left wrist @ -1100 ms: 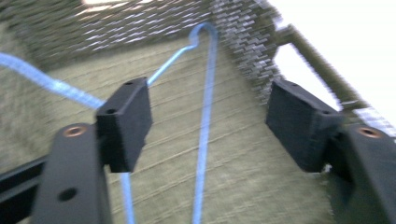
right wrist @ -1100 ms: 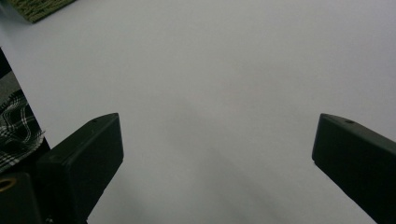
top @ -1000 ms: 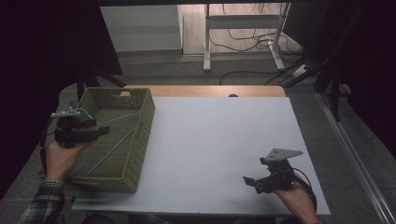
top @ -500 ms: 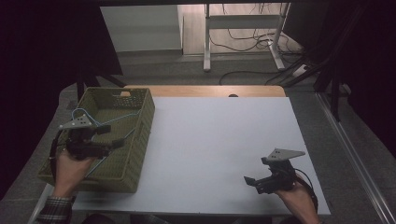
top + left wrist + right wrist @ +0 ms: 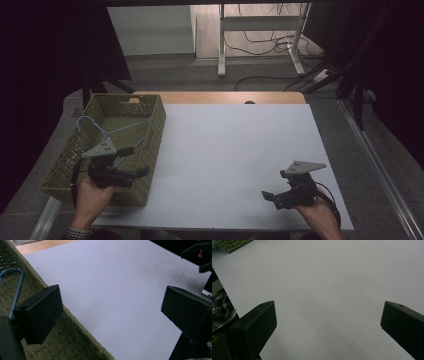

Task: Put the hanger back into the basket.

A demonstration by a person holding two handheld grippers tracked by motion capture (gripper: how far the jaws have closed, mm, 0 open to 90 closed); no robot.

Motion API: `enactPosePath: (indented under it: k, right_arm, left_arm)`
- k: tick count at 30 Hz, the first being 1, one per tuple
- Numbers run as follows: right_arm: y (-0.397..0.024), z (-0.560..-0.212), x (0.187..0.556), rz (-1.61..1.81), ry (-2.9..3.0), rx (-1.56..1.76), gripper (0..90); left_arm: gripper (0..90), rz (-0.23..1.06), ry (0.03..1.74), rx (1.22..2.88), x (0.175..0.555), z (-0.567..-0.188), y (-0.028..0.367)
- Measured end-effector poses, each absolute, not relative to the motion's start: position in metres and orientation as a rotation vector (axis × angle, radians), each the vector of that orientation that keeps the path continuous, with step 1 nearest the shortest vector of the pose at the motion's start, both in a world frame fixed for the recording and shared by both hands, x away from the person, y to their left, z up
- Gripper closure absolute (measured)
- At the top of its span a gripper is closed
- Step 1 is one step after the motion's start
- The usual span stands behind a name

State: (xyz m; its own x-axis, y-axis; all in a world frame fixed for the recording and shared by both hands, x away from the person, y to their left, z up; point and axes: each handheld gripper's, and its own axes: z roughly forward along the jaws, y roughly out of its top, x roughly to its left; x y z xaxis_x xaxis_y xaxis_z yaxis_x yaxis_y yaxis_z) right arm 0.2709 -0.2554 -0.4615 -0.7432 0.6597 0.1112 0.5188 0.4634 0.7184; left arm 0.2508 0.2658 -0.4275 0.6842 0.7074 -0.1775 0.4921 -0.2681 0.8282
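While over basket (image 5: pixel 150 120) rim, left gripper (image 5: pixel 131 161) fingers just opened wide, empty; right gripper (image 5: pixel 274 196) fingers apart, empty

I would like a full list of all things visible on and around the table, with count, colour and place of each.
basket: one, olive green woven, left part of the table.
hanger: one, light blue wire, lying in the basket.
table: one, white top with a wooden strip at the far edge.
desk frame: one, white metal, on the floor beyond the table.
cables: several, dark, on the floor beyond the table.
left gripper: one, black, over the basket's near end, jaws open and just opened further, nothing between them.
right gripper: one, black, near right of the table, jaws open.
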Motion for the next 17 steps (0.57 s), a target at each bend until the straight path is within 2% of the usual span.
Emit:
enactPosePath:
  k: [7, 17]
  right_arm:
    - [-0.253, -0.464, 0.271, 1.11, 2.542, 0.998, 0.3]
    - [-0.249, -0.467, 0.27, 1.067, 2.56, 0.959, 0.4]
  left_arm:
    - [4.0, 0.283, 0.935, 1.968, 0.238, -0.439, 0.256]
    - [1.3, 0.263, 0.976, 1.973, 0.24, -0.447, 0.258]
